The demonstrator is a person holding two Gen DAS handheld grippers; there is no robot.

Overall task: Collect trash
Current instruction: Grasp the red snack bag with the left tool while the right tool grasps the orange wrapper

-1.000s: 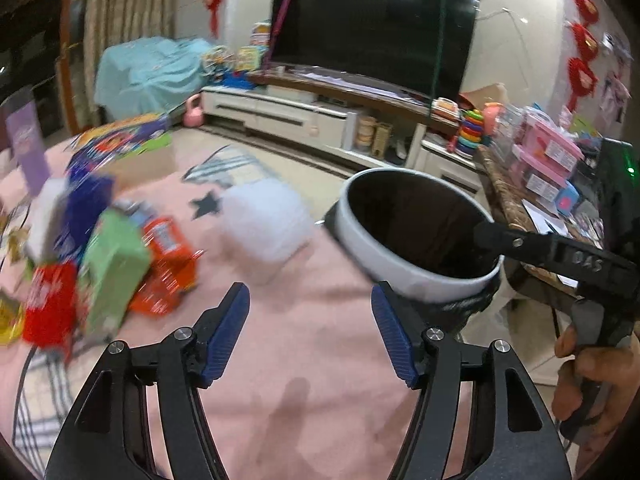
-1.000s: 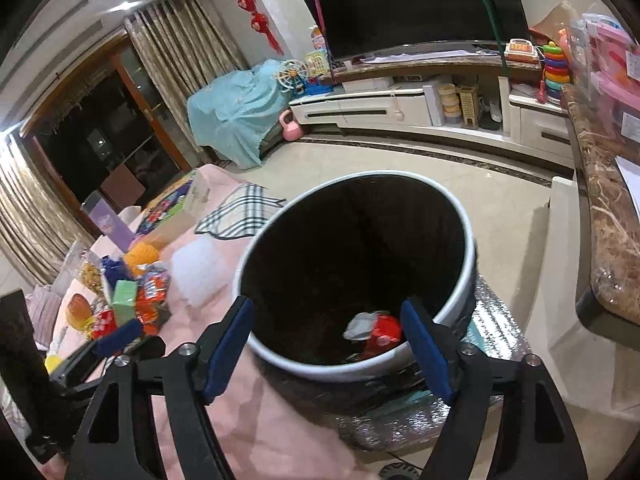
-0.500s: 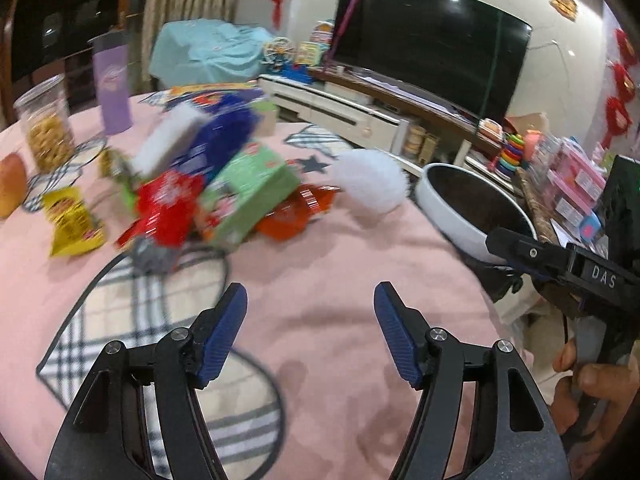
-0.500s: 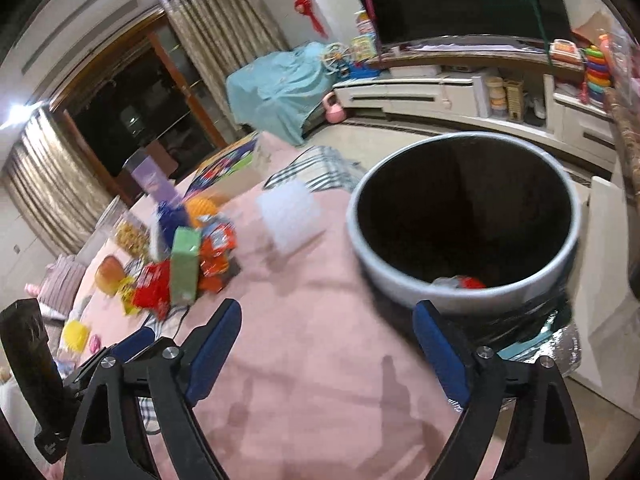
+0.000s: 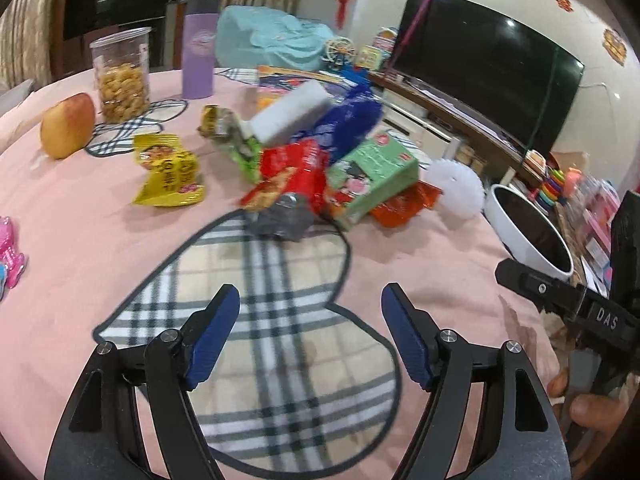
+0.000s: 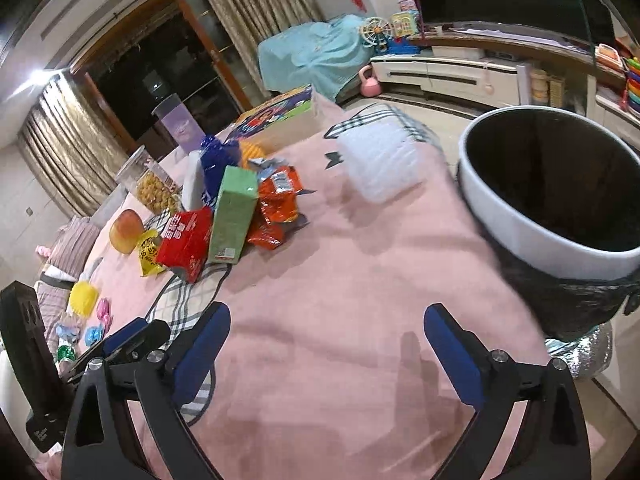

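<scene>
A: What has changed?
B: Both views have swung from the bin [image 6: 552,184] to the trash pile [image 5: 320,168] at its left. Left gripper [image 5: 310,334] and right gripper [image 6: 326,344] have just been opening; both gape, empty.

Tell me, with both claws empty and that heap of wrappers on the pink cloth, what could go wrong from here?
Food might be binned by mistake: the apple and the snack jar stand close behind the wrapper pile. A grab at the green box could scatter the wrappers heaped around it. The bin sits off the table's edge, so a light wrapper dropped early may miss it. The left gripper and right gripper are near each other and could bump.
</scene>
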